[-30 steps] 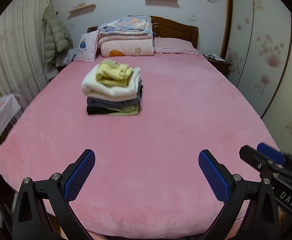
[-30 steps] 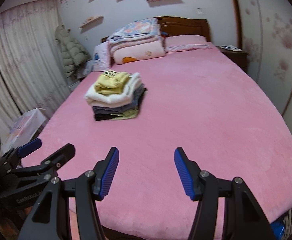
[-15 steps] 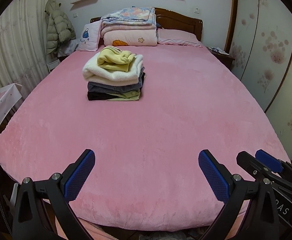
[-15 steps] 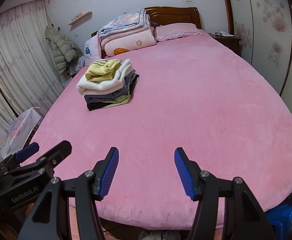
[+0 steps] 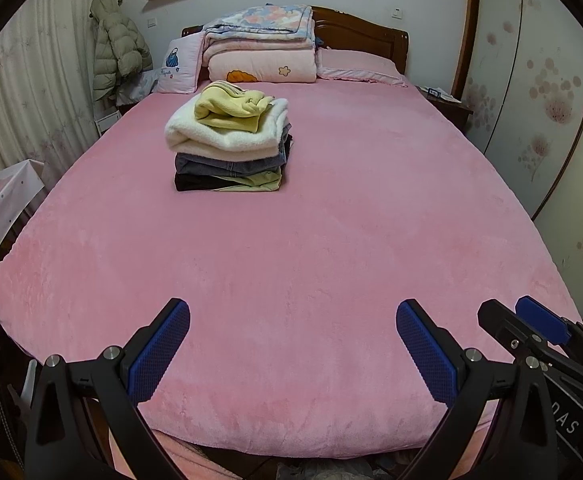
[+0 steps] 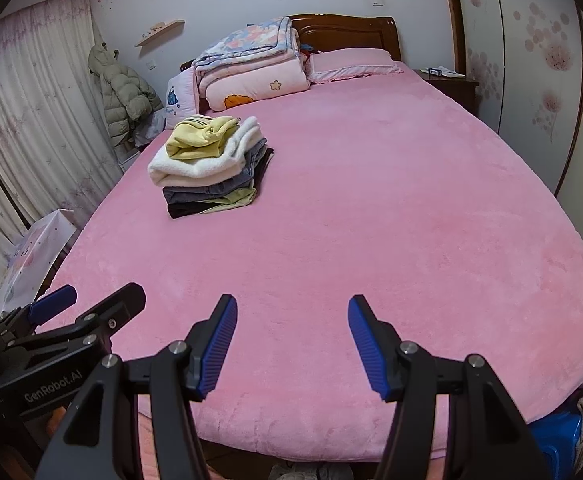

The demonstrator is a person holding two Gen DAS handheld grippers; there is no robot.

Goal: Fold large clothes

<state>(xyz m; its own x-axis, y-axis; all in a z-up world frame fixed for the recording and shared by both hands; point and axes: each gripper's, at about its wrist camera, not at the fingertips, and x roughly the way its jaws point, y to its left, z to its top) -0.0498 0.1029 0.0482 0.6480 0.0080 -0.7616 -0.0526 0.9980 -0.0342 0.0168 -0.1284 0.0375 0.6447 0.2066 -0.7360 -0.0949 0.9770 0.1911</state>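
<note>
A stack of folded clothes [image 5: 229, 142] sits on the pink bed [image 5: 331, 240], left of centre and toward the headboard; a yellow garment [image 5: 231, 106] lies on top of a cream one. The stack also shows in the right wrist view [image 6: 211, 164]. My left gripper [image 5: 293, 344] is open and empty above the foot of the bed. My right gripper [image 6: 291, 344] is open and empty there too, to the right of the left one. Each gripper shows at the edge of the other's view: the right gripper [image 5: 539, 336] and the left gripper [image 6: 71, 316].
Folded quilts [image 5: 259, 48] and pillows [image 5: 355, 68] lie at the wooden headboard. A puffy coat [image 5: 115, 48] hangs by the curtain on the left. A nightstand [image 6: 447, 80] stands far right. A white bag [image 6: 31, 256] is left of the bed, a blue stool [image 6: 555, 436] at its foot.
Both grippers have pulled back and lowered toward the foot of the bed, so its front edge now shows. Both stay open. The stack has not moved.
</note>
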